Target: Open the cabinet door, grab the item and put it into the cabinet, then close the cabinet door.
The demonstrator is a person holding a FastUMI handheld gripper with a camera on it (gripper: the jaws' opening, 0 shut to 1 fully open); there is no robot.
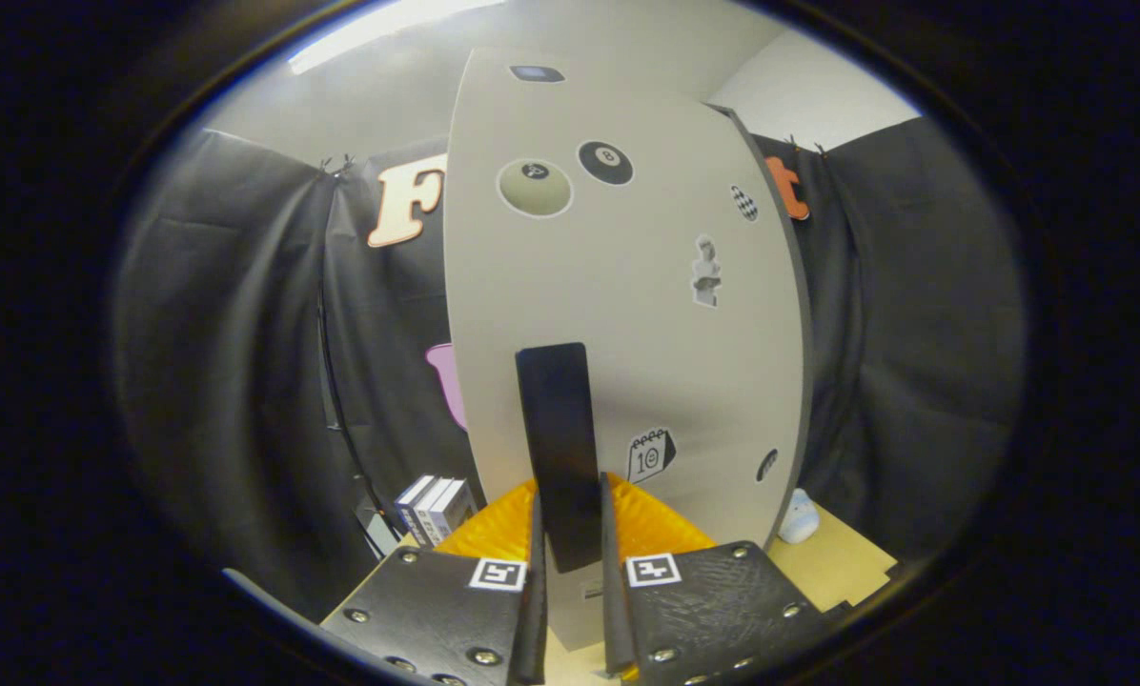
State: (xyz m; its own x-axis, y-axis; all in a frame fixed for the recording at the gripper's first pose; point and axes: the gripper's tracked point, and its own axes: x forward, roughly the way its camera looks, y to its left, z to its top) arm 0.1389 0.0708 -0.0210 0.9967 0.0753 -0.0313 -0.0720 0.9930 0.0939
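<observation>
A pale grey cabinet door (618, 314) with several stickers stands upright right in front of me. A tall black handle (559, 438) runs down its lower middle. My gripper (570, 534) is shut on the lower end of that handle, one finger pressing each side. The door's right edge (799, 314) shows as a thin dark strip. Whether the door stands ajar or flush I cannot tell. A small pale blue and white item (799, 517) rests on the wooden tabletop just right of the door's bottom corner.
Several small upright boxes (434, 507) stand on the table left of the door. The light wooden tabletop (851, 562) stretches to the right with a notched edge. Black cloth walls the booth on both sides. A pink shape (449, 381) peeks out behind the door's left edge.
</observation>
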